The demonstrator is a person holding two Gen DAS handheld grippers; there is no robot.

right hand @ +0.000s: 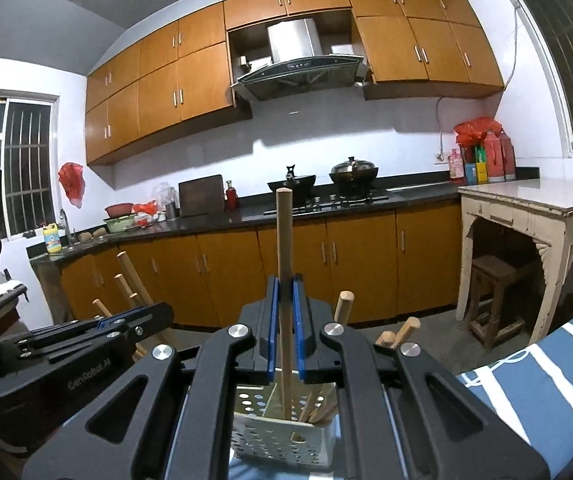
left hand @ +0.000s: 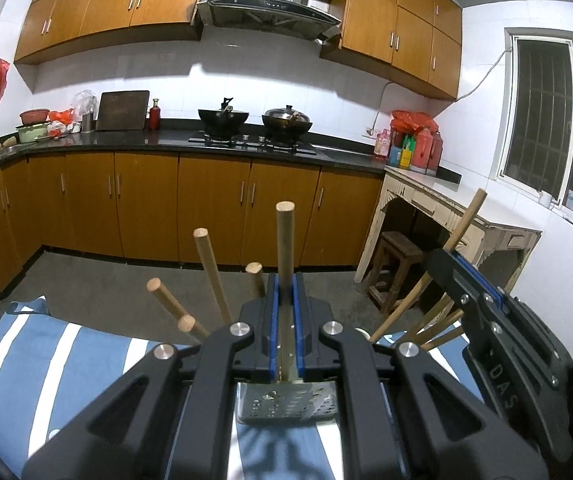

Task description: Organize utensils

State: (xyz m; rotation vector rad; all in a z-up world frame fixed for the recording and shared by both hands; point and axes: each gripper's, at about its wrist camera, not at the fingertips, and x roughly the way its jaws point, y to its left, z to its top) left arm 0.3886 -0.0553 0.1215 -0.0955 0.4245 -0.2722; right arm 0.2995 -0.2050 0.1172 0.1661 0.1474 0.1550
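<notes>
Looks like we're mid-drop on this one: both grippers are each pinching a wooden stick right over the holder, so the step in hand is getting utensils seated in it. The left gripper [left hand: 285,292] has its blue pads squeezed together on a stick [left hand: 285,240] that stands nearly straight up, pointing at 12 o'clock. Same deal with the right gripper [right hand: 285,294], clamped on its own stick [right hand: 284,240], whose lower end runs down into the perforated metal holder [right hand: 282,440].

In the right wrist view, the holder has a divider, and a few more sticks lean toward 2 o'clock in the right compartment. The held one seems to sit left of the divider, though I can't be sure. Other handles [left hand: 206,276] fan out around 10 to 11 o'clock in the left view.

Holder sits on a blue striped cloth [left hand: 46,360]. Next move, I'd guess: lower, let go, pull back without snagging the neighbours.
</notes>
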